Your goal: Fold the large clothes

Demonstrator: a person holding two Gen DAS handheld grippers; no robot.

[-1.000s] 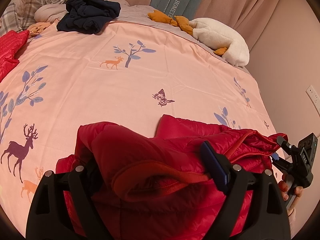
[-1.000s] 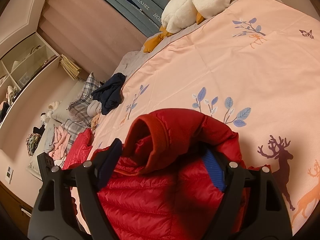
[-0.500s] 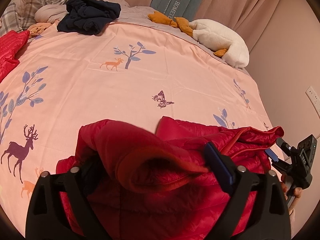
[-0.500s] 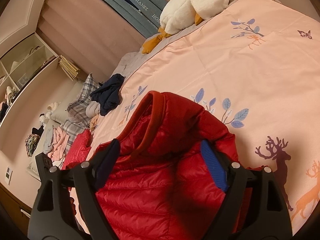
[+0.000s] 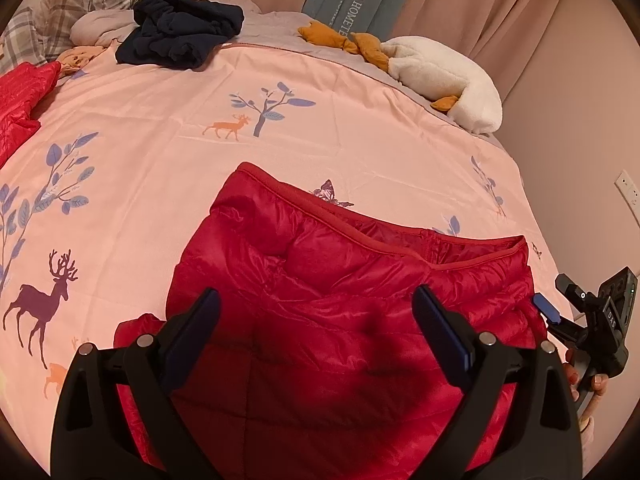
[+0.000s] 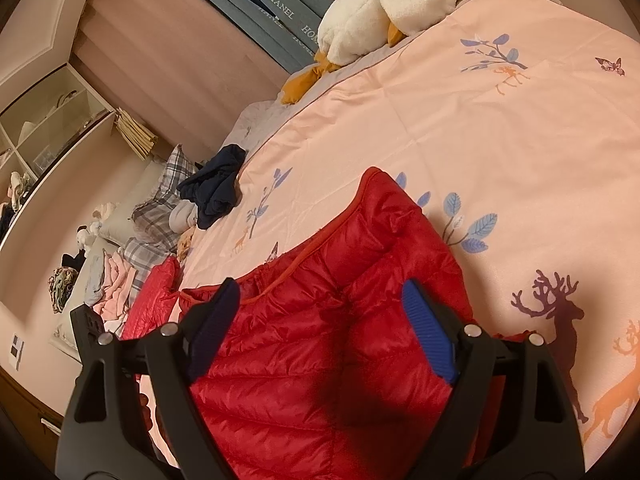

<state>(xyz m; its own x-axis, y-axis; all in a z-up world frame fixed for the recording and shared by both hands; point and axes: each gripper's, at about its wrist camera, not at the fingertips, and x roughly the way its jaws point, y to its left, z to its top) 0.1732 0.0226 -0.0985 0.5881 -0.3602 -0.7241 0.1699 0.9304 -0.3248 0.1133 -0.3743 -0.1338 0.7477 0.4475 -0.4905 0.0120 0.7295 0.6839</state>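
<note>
A red quilted down jacket [image 5: 320, 300] lies folded on the pink bedspread [image 5: 160, 140], its piped hem edge pointing up the bed. My left gripper [image 5: 316, 320] hovers just above it, open and empty. The jacket also fills the lower middle of the right wrist view [image 6: 320, 340]. My right gripper [image 6: 320, 320] is open and empty above it. The right gripper also shows at the far right of the left wrist view [image 5: 592, 320], at the jacket's right edge.
A dark navy garment [image 5: 180, 36] lies near the plaid pillows [image 5: 80, 4] at the head of the bed. A white plush duck [image 5: 440, 76] lies at the far right corner. Another red garment [image 5: 20, 100] lies at the left edge. A wall [image 5: 580, 140] stands right of the bed.
Both grippers let go of the jacket's folded-over part. It dropped flat onto the rest of the jacket, and both jaws now stand open above it.
</note>
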